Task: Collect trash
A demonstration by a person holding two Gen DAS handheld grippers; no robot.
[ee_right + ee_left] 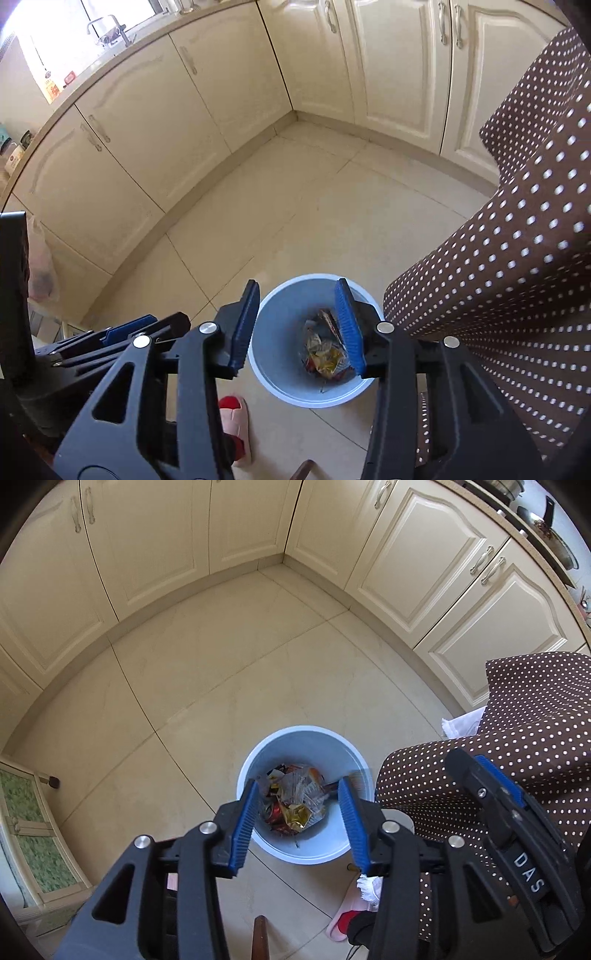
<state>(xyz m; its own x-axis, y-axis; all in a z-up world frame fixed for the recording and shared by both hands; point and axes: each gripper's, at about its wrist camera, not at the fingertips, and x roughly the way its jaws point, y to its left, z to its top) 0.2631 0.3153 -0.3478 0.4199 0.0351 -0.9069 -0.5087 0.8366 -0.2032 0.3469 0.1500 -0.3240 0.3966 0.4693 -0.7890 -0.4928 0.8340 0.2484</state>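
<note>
The left tool [297, 821] hangs above a pale blue bin [258, 755] that stands on the tiled floor [207, 686]. Its two blue-padded jaws are spread apart with nothing between them; through the gap, well below the tips, lies the trash [295, 797], a heap of crumpled foil and printed wrappers in red, gold and silver at the bottom of the bin. The heap sits straight ahead of the left tool, between the lines of its two jaws and apart from both pads.

The right tool [297, 328] also hangs over the bin [280, 321], its jaws likewise spread and empty. From this side the trash [325, 354] lies below and toward the right-hand jaw, partly hidden behind that jaw's blue pad. The bin's rim shows between and just beyond the tips.

In the left wrist view the right tool [491, 786] appears off to the right of the left one, in front of brown cloth with white dots [535, 709]. In the right wrist view the left tool [125, 330] shows low on the left. A red and pink slipper [236, 421] lies on the floor beside the bin, nearer than the bin to the tools. Cream cabinets [155, 535] line the floor's far edge.
</note>
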